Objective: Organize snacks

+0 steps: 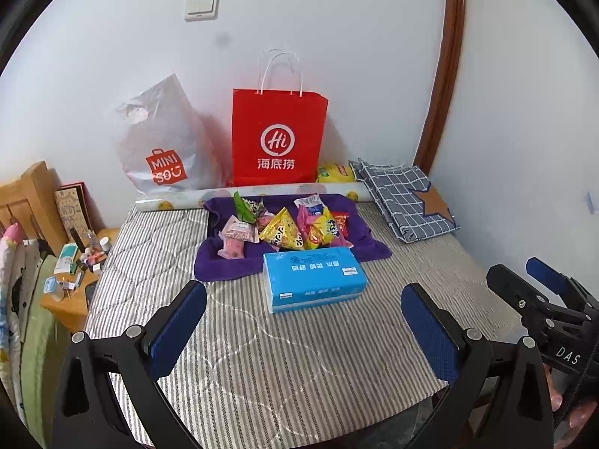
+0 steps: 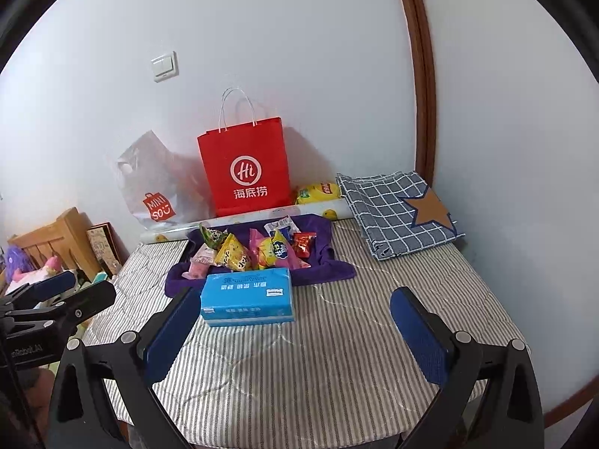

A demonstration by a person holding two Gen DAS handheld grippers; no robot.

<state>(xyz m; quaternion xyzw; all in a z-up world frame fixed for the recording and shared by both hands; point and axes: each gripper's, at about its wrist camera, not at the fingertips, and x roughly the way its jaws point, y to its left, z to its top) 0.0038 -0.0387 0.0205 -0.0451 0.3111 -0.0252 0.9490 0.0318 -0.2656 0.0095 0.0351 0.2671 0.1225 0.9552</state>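
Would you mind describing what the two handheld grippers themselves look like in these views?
Both the left gripper and right gripper have black angular plastic frames with silver round bolts at the joints. Each finger carries a flat rectangular pad covered in textured dark blue material. White lettering reading "DAS" marks the right gripper's body in the left wrist view.

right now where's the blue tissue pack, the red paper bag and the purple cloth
blue tissue pack [image 1: 313,276]: left wrist view, middle of its top face
red paper bag [image 1: 277,138]: left wrist view, on the round white logo
purple cloth [image 2: 179,285]: right wrist view, bare front left corner
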